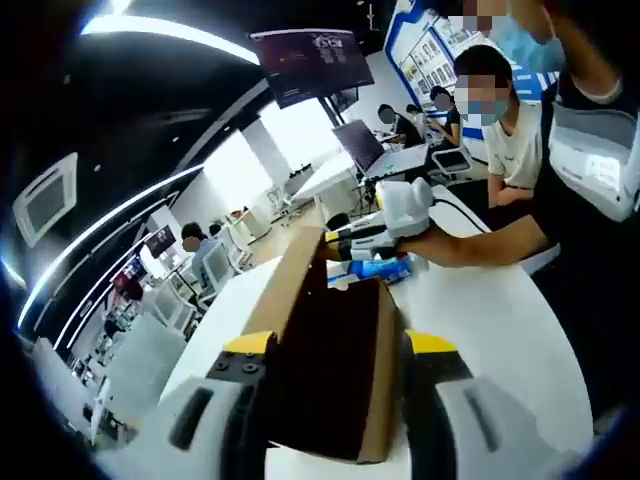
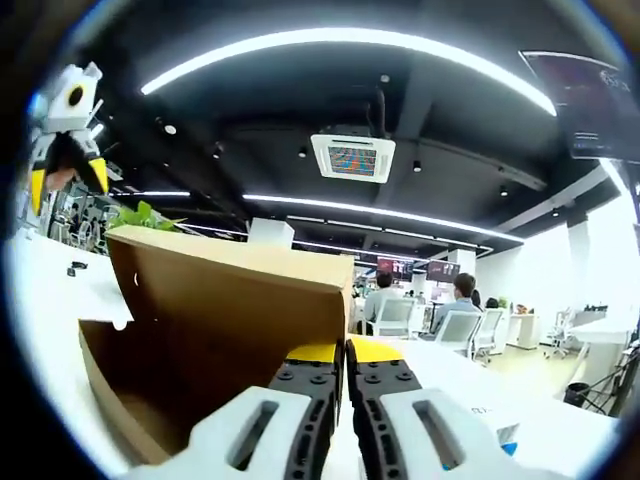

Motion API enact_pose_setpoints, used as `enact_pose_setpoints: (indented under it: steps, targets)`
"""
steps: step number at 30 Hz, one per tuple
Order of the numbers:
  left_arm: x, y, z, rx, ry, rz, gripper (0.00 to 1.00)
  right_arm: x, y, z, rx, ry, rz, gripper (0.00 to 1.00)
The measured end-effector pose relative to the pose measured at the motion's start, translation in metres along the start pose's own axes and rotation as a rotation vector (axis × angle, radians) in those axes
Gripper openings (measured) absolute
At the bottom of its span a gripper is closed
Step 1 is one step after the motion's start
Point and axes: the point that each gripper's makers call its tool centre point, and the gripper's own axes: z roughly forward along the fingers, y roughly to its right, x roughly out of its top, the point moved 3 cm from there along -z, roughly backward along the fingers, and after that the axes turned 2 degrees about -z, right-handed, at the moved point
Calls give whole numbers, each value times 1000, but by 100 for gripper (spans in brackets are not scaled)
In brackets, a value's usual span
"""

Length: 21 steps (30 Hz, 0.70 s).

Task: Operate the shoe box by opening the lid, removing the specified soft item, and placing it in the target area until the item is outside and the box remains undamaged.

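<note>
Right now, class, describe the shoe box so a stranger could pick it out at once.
Find the white table. On it stands the cardboard shoe box, between the left gripper's yellow-tipped jaws. It is the only brown thing there, dark inside with its lid raised; the small item beside it is blue.

White table [image 1: 500, 330], brown shoe box [image 1: 330, 370] on it

Left claw [image 1: 335, 352] straddles shoe box [image 1: 330, 370] wall — white table [image 1: 500, 340].
</note>
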Motion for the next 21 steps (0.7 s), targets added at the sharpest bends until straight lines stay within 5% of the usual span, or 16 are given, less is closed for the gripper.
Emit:
enact_pose_setpoints:
  steps: [4,11,15,21]
  targets:
    - [-8,-21,-1,69,-99,20,74,-1,1,1,2,-1,13,1]
    - [-12,-36,3,74,-239,129,65,0,2,1,7,-1,14,1]
    - [-6,-45,13,60,-247,88,61,1,3,1,7,1,7,1]
    - [-22,-54,27,69,-376,143,55,0,4,2,9,0,9,1]
